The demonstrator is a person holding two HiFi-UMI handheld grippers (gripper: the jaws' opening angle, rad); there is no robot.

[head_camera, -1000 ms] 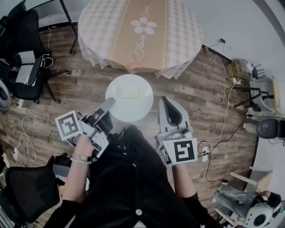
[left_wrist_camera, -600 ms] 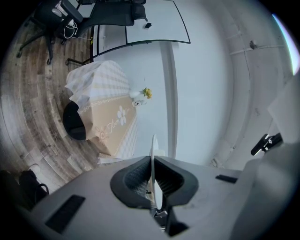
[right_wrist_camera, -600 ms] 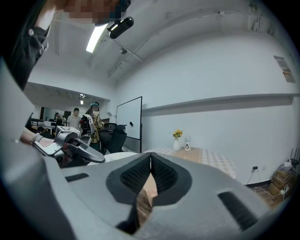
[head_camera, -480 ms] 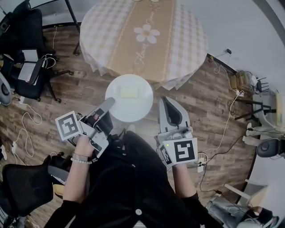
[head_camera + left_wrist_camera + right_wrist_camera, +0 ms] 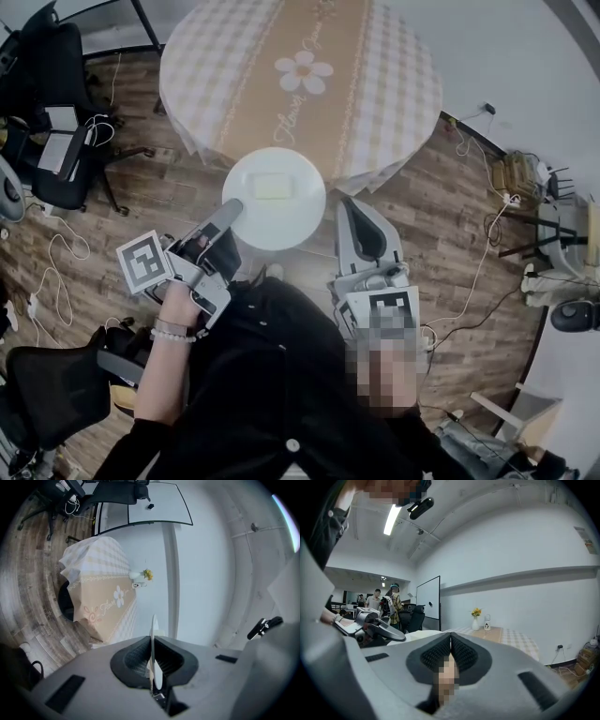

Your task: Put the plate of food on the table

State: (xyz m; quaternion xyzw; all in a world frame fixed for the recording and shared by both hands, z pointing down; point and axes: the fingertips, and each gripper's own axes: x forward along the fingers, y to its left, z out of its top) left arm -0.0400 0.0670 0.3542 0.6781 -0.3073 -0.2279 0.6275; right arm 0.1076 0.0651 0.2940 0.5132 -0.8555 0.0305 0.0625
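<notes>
A white plate [image 5: 281, 220] carrying a pale yellow slab of food [image 5: 272, 187] hangs over the floor at the near edge of the round table [image 5: 375, 66], which wears a checked cloth and a tan flower runner. My left gripper [image 5: 232, 210] is shut on the plate's left rim; in the left gripper view the plate [image 5: 153, 634] stands edge-on between the jaws of that gripper [image 5: 152, 641]. My right gripper [image 5: 352, 208] is shut, just right of the plate and apart from it. The right gripper view shows its jaws [image 5: 450, 641] pressed together, with the plate [image 5: 424, 633] to the left.
A small vase of yellow flowers [image 5: 476, 619] and a little bottle stand on the table's far side. Black office chairs [image 5: 52, 141] and cables lie on the wooden floor at left. Cables and clutter [image 5: 525, 178] fill the right. People [image 5: 377, 599] stand far back.
The plate and both grippers have come closer to the table; the plate's far rim now overlaps the tablecloth's near edge. The left gripper's hold is the same.
</notes>
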